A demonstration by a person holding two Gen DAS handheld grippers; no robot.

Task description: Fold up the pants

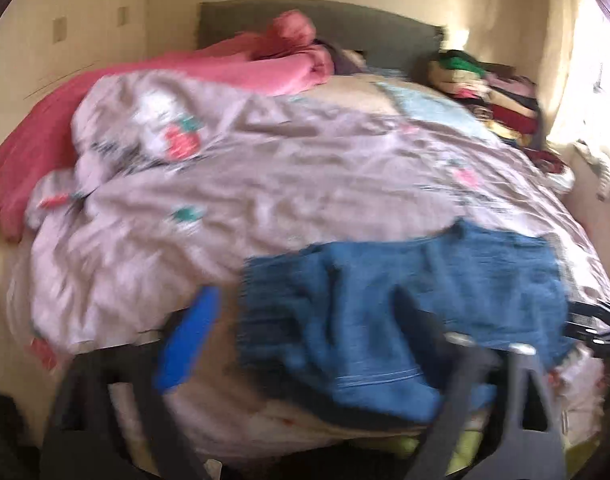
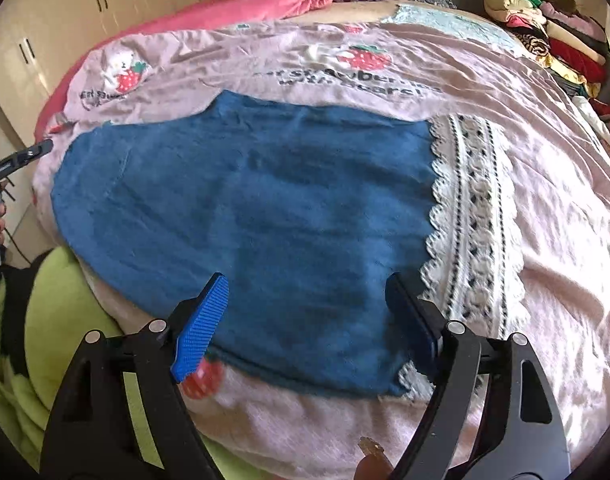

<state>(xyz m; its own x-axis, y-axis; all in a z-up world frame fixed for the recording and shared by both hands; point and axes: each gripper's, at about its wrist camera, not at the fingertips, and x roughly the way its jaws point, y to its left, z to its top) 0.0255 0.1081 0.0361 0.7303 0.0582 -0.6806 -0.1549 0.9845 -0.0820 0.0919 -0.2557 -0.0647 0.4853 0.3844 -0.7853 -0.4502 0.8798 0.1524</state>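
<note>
Left wrist feed reads heavily motion-blurred for me, pants (image 1: 405,312) smeared, window (image 1: 597,80) at right blown out white. Right wrist feed sharp, daylight even, duvet (image 2: 545,200) glossy at right. Both show fisheye bending, dark vignette corners.

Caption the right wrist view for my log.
Open right gripper hovers over blue pants lying flat on pink strawberry bedspread.
</note>
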